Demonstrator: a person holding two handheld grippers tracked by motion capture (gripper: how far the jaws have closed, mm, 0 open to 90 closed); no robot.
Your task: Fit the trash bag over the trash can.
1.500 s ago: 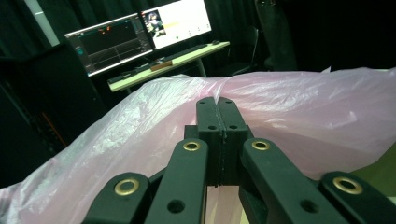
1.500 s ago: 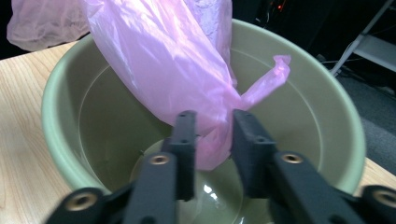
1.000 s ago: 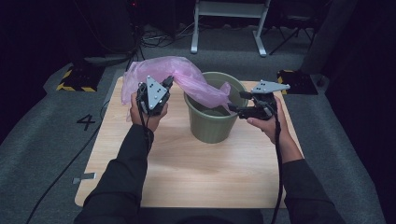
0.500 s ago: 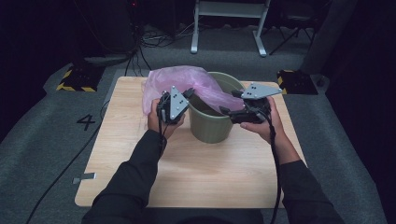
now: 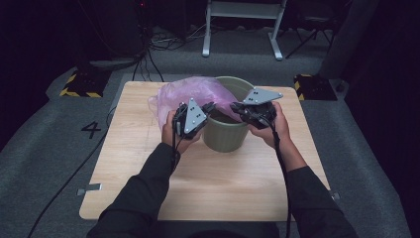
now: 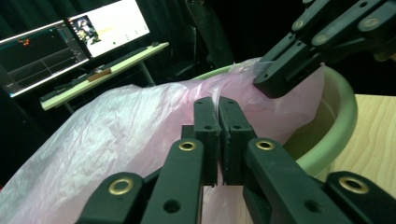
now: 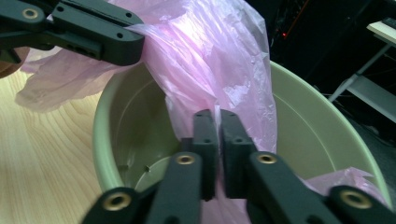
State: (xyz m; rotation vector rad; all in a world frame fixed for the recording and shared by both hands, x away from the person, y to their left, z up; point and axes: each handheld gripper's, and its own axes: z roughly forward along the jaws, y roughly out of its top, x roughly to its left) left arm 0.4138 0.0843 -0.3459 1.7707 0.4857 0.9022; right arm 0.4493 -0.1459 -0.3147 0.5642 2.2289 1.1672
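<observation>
The pink plastic bag (image 5: 190,96) lies partly inside the green bin (image 5: 225,136) and partly outside it. One portion drapes over the bin's far-left rim and spreads onto the desk (image 5: 148,173) behind the left hand (image 5: 171,134). Another portion hangs down into the bin's interior, as the right gripper view shows (image 7: 219,60). The film is thin, translucent and heavily creased.

The bin stands upright near the middle of the desk, toward its far edge. Its rim (image 6: 343,116) is rounded and its inner wall is bare where the bag does not cover it.

The left tongs (image 5: 208,106) are at the bin's left rim. In the left gripper view their jaws are pressed together with a fold of the bag film pinched between the pads (image 6: 218,135).

The right tongs (image 5: 236,108) reach in over the bin's opening from the right. Their jaws have just been closing. In the right gripper view they stand pressed together on a strand of the bag film (image 7: 215,140), which rises from between the pads.

The two sets of tongs are close together above the bin, tips pointing toward each other. Each gripper view shows the opposite tongs at the top of the frame, in contact with the bag.

The desk is a light wooden board resting on a grey carpeted floor (image 5: 59,148). A monitor (image 6: 109,25) stands on a shelf beyond the bag.
</observation>
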